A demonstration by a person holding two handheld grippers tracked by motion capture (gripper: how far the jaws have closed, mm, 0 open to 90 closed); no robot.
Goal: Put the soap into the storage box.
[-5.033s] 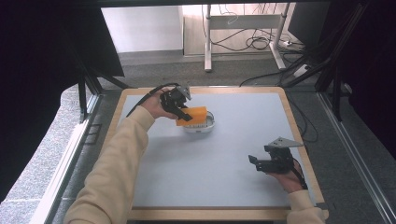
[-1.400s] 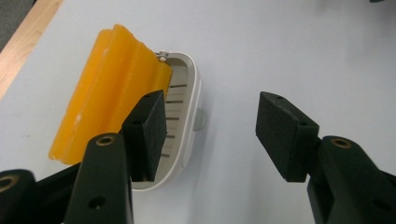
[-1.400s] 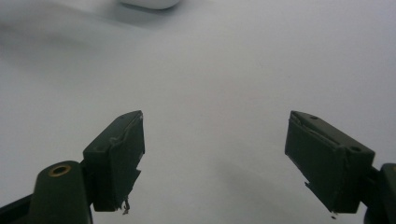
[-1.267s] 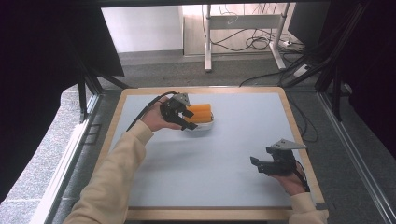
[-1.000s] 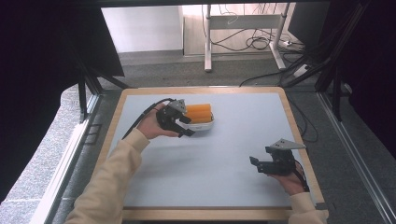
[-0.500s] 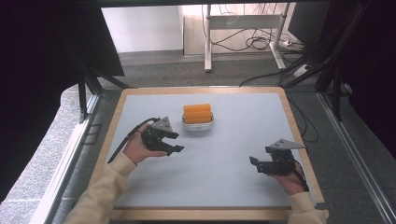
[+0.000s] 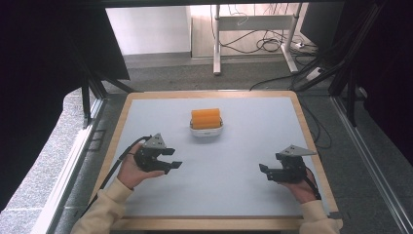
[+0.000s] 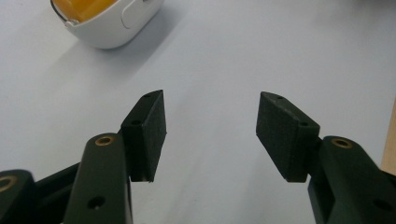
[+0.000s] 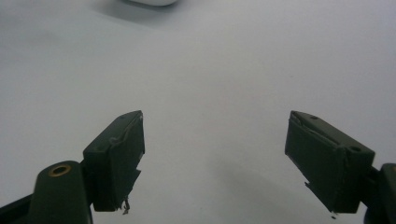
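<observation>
An orange block [image 7: 206, 118] lies in a small white dish [image 7: 206, 130] toward the back middle of the pale table [image 7: 229, 161]. The dish [image 8: 109, 21] with orange inside sits at the top left of the left gripper view. My left gripper [image 7: 176, 158] is at the near left, open, with nothing between its pads [image 8: 145, 127]. My right gripper [image 7: 263, 171] rests at the near right, also open and empty, its pads [image 9: 116, 156] wide apart over bare table.
A wooden rim [image 7: 311, 146] frames the table. A cable [image 7: 114, 168] trails from the left gripper toward the near left edge. Black frame posts [image 7: 87, 97] stand beside the table, and floor cables [image 7: 272, 46] lie beyond the far edge.
My left gripper let go of the orange block in the dish and drew back toward the near left, now open. The right gripper has stayed still.
</observation>
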